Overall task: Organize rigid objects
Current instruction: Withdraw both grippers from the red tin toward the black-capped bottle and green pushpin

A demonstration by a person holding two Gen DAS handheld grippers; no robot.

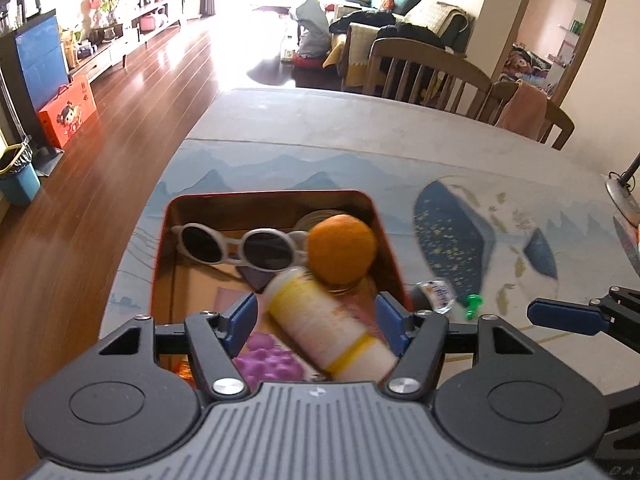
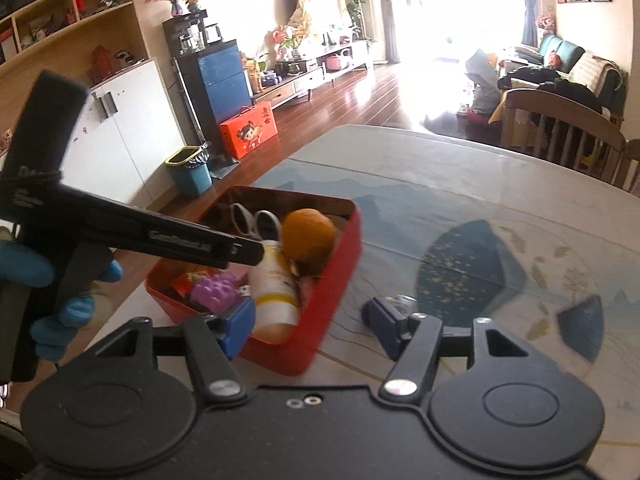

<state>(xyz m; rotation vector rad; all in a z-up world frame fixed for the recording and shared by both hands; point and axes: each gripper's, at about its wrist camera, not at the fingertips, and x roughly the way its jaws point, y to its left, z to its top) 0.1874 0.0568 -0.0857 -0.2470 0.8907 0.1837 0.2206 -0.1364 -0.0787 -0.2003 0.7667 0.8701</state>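
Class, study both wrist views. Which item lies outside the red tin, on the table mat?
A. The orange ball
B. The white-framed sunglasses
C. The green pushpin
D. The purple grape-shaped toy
C. The green pushpin lies on the table mat to the right of the red tin, while the sunglasses, orange ball and purple toy all sit inside it.

- Red metal box (image 1: 400, 280), open, with white round sunglasses (image 1: 240, 246), an orange ball (image 1: 342, 250), a white-and-yellow bottle (image 1: 324, 324) lying tilted and a purple bumpy toy (image 1: 266, 362) inside, between the left fingers (image 1: 242, 314).
- Small clear bottle (image 1: 436, 294) and green pin (image 1: 474, 302) on the table, just right of them.
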